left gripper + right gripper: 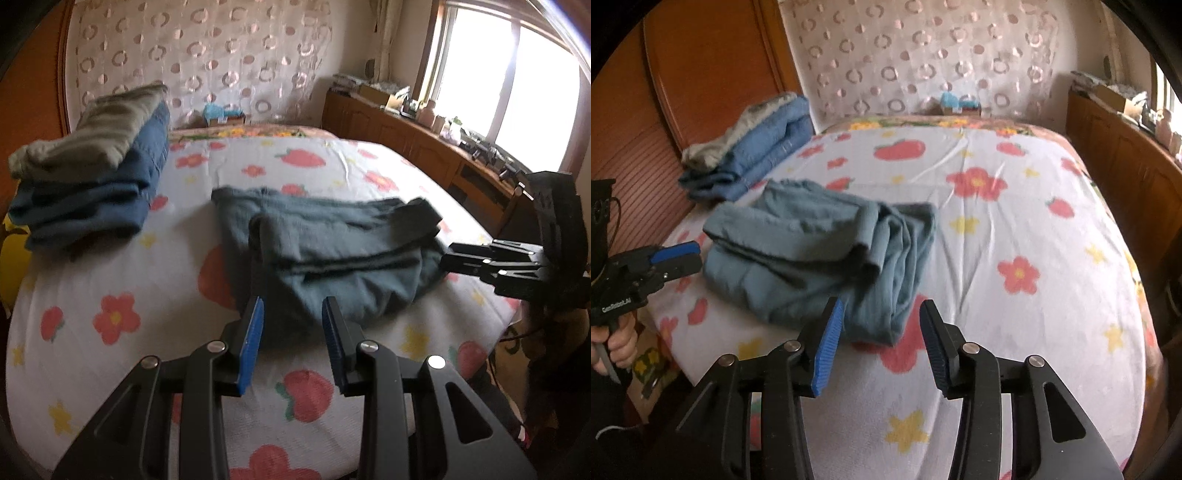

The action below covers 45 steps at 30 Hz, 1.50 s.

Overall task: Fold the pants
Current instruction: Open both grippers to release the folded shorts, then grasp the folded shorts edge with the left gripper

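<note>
Left wrist view: a grey-green pair of pants [325,247] lies roughly folded on a bed [110,266] with a flowered sheet. The left gripper [293,325] hovers at the bundle's near edge, its blue-padded jaws wide apart and empty. The bundle's long axis runs left to right across this view. The right gripper [491,264] comes in from the right, nearly touching the pants' right end; from here I cannot tell its gap, but its own camera shows the jaws spread and holding nothing. A stack of folded clothes [92,184] sits well apart, toward the headboard. Nothing stands between either claw and the pants; both seem about equally near.
</note>
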Motion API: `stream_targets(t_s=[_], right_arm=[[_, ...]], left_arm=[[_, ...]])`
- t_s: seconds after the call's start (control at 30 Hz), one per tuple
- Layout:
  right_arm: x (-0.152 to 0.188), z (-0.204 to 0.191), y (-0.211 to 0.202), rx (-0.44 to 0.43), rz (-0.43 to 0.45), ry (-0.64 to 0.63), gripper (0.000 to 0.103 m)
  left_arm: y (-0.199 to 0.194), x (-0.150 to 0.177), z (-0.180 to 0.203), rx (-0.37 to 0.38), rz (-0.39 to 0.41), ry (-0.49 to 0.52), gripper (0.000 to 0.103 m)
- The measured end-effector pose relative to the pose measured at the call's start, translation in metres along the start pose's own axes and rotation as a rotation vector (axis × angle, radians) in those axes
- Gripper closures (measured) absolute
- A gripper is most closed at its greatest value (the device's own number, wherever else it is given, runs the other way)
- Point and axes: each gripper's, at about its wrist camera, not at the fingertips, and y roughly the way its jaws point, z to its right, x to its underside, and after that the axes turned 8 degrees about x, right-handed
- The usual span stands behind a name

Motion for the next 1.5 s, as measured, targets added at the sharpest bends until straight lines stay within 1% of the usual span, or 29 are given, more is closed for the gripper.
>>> stream_targets(t_s=[0.13, 0.27, 0.3, 0.33, 0.37, 0.4, 0.43, 0.53, 0.63, 0.77, 0.87, 0.9, 1.0, 1.1, 1.13, 1.2, 1.37, 1.5], right_arm=[[0.002, -0.002, 0.006, -0.015, -0.015, 0.004, 0.060], [0.001, -0.006, 0.011, -0.020, -0.028, -0.013, 0.059], [0.001, -0.007, 0.012, -0.018, -0.030, -0.020, 0.062], [0.001, -0.008, 0.012, -0.012, -0.024, -0.028, 0.072], [0.001, -0.009, 0.013, -0.017, -0.023, -0.032, 0.078], [0.001, -0.008, 0.013, -0.026, -0.022, -0.034, 0.090], [0.001, -0.008, 0.011, -0.036, -0.013, -0.037, 0.095], [0.002, -0.004, -0.003, -0.040, 0.037, -0.041, 0.096], [0.004, -0.004, -0.011, -0.057, 0.042, -0.039, 0.097], [0.012, -0.010, -0.020, -0.063, 0.036, -0.053, 0.096], [0.018, -0.010, -0.025, -0.069, 0.037, -0.046, 0.095], [0.018, -0.010, -0.026, -0.069, 0.037, -0.043, 0.094], [0.017, -0.009, -0.028, -0.060, 0.039, -0.038, 0.081], [0.015, -0.010, -0.029, -0.047, 0.055, -0.047, 0.076], [0.015, -0.010, -0.029, -0.049, 0.056, -0.050, 0.071], [0.015, -0.011, -0.027, -0.041, 0.049, -0.062, 0.065], [0.016, -0.014, -0.016, -0.025, 0.020, -0.083, 0.063], [0.012, -0.015, -0.006, -0.005, -0.003, -0.104, 0.063]], left_arm=[[0.007, 0.004, 0.001, -0.001, -0.024, 0.006, 0.071], [0.010, 0.003, -0.001, 0.006, -0.028, 0.012, 0.072], [0.011, 0.003, -0.002, 0.012, -0.027, 0.013, 0.072], [0.011, 0.002, -0.002, 0.024, -0.024, 0.016, 0.082], [0.012, 0.002, -0.003, 0.047, -0.020, 0.021, 0.088], [0.011, 0.001, -0.005, 0.049, -0.012, 0.016, 0.095], [0.009, 0.001, -0.006, 0.036, -0.004, 0.011, 0.098], [0.001, 0.003, -0.008, 0.032, 0.007, 0.010, 0.098], [-0.008, 0.008, -0.006, 0.043, 0.012, 0.004, 0.098], [-0.021, 0.019, 0.005, 0.064, 0.010, 0.015, 0.098], [-0.028, 0.020, 0.010, 0.058, 0.015, 0.011, 0.095], [-0.029, 0.020, 0.010, 0.049, 0.016, 0.015, 0.094], [-0.031, 0.017, 0.010, 0.044, 0.031, 0.030, 0.091], [-0.034, 0.015, 0.008, 0.048, 0.042, 0.027, 0.090], [-0.034, 0.015, 0.007, 0.045, 0.040, 0.029, 0.090], [-0.032, 0.016, 0.006, 0.038, 0.029, 0.031, 0.090], [-0.020, 0.014, -0.002, 0.011, -0.005, 0.020, 0.090], [-0.015, 0.006, -0.007, 0.021, -0.006, 0.013, 0.090]])
